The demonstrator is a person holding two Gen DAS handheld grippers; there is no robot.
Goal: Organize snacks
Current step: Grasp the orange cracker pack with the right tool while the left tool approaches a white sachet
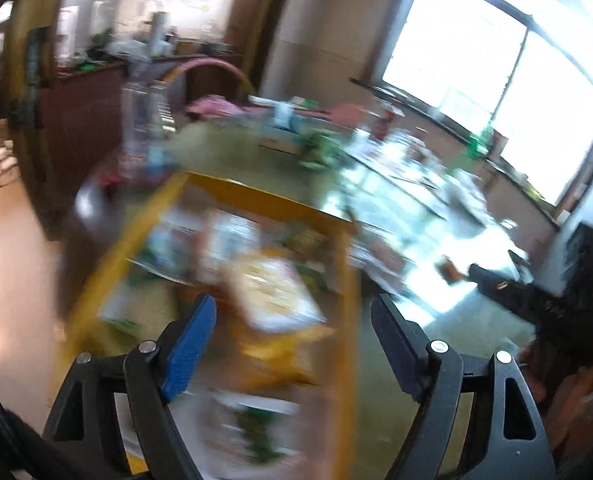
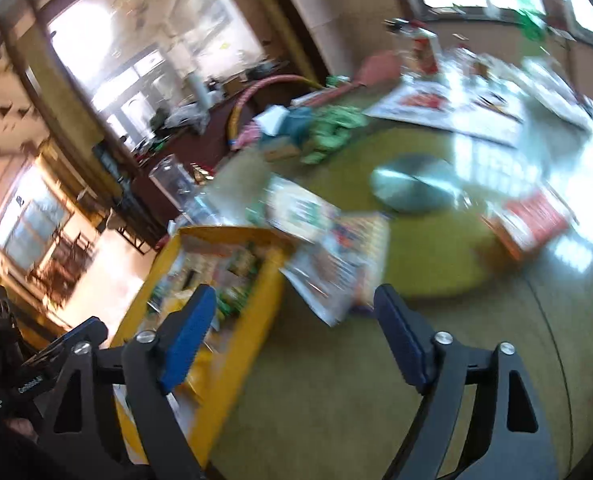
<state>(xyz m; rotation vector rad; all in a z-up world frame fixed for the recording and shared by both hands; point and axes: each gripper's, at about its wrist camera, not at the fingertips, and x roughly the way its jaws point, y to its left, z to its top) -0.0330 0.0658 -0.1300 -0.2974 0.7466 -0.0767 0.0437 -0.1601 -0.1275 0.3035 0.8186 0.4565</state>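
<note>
Both views are blurred by motion. A yellow open box (image 1: 256,196) full of snack packets stands on the green table; it also shows in the right wrist view (image 2: 232,364). My left gripper (image 1: 294,312) is open and empty above the box, over a pale snack packet (image 1: 274,294). My right gripper (image 2: 296,300) is open and empty, just right of the box. A large flat snack bag (image 2: 328,248) lies against the box's far right corner. A red snack packet (image 2: 530,222) lies further right on the table.
The green table (image 2: 376,400) has a round metal disc (image 2: 414,188) at its centre. Green wrappers and a tissue box (image 2: 316,128) lie at the far side, with papers and bottles beyond. A clear bottle (image 1: 140,120) stands by the table's left edge.
</note>
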